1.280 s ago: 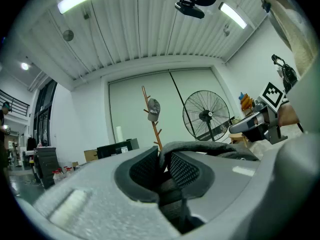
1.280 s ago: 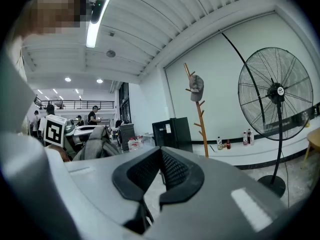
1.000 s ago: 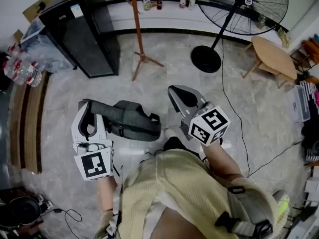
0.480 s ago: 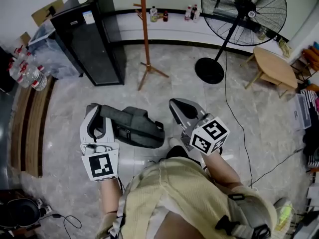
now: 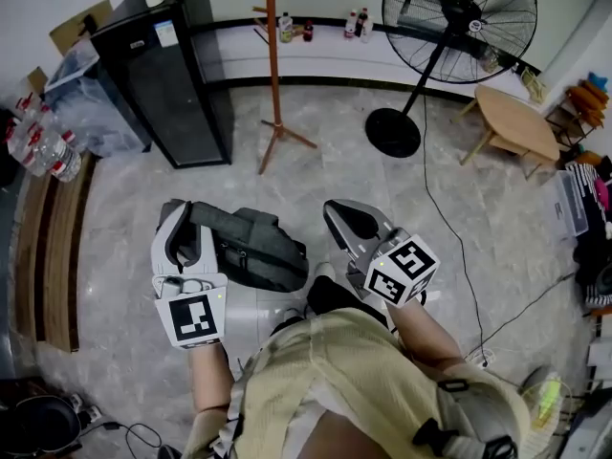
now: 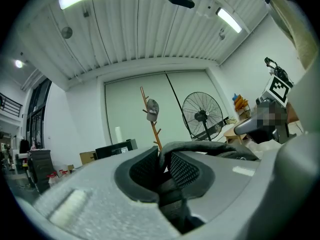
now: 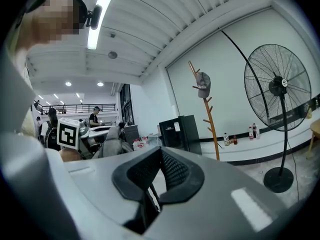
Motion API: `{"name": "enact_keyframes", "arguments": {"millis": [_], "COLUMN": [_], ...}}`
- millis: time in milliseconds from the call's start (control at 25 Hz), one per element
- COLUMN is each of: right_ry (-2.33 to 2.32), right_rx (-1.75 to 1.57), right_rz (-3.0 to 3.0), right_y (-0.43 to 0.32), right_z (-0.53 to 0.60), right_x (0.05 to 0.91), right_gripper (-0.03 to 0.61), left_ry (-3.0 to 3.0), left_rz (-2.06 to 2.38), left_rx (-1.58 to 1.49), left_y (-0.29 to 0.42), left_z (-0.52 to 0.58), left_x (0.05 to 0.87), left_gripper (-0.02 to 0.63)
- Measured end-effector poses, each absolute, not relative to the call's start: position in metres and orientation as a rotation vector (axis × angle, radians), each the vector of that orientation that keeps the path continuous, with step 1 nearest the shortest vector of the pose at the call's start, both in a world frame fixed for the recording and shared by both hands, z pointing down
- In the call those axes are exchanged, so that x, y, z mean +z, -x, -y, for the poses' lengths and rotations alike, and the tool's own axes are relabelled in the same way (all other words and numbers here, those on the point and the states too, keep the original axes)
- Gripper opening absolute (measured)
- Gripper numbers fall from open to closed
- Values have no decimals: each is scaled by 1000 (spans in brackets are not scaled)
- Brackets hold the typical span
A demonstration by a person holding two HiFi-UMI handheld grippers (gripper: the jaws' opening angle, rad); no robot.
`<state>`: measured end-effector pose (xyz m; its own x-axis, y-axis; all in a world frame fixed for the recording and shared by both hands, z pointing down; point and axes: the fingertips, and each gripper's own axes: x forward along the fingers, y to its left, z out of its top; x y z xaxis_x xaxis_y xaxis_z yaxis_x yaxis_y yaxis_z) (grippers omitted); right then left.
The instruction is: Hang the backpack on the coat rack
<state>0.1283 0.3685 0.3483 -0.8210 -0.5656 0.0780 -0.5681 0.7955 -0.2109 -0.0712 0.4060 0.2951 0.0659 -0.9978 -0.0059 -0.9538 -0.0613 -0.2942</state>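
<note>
A grey backpack [image 5: 256, 247] hangs low over the floor from my left gripper [image 5: 182, 222], which is shut on its strap. In the left gripper view the dark strap [image 6: 210, 147] runs out from between the closed pads of the left gripper [image 6: 164, 160]. The wooden coat rack [image 5: 274, 65] stands ahead by the wall, well apart from the bag. A grey cap [image 6: 152, 108] hangs on the coat rack [image 6: 155, 129]. My right gripper [image 5: 346, 216] is shut, holds nothing and is level beside the bag. The right gripper [image 7: 159, 160] points toward the coat rack [image 7: 210, 119].
A black cabinet [image 5: 167, 75] stands left of the rack. A large pedestal fan [image 5: 449, 27] stands to its right, its cable [image 5: 449, 228] trailing over the floor. A small wooden table [image 5: 516, 122] sits far right. Bottles [image 5: 296, 29] line the wall ledge.
Both grippers and the backpack have shifted a little across the floor with the person. The left grip on the strap and the shut right jaws are unchanged.
</note>
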Motion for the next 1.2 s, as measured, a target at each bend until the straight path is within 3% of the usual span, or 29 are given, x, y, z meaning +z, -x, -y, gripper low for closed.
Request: {"name": "enact_keyframes", "arguments": {"millis": [760,1200], "right_ry": [-746,-755], "right_rx": [294,267], "right_rz": [3014,3043], "right_y": [-53,-45], "right_z": [-240,-168], "right_x": [365,357], "right_gripper": [4,5], "left_ry": [2107,2090], "left_rz": [-2031,-2005], "left_rx": [-364,-401], "left_y": [109,117], "left_z": [-289,-202], "left_x": [309,294], "left_gripper": [52,52]}}
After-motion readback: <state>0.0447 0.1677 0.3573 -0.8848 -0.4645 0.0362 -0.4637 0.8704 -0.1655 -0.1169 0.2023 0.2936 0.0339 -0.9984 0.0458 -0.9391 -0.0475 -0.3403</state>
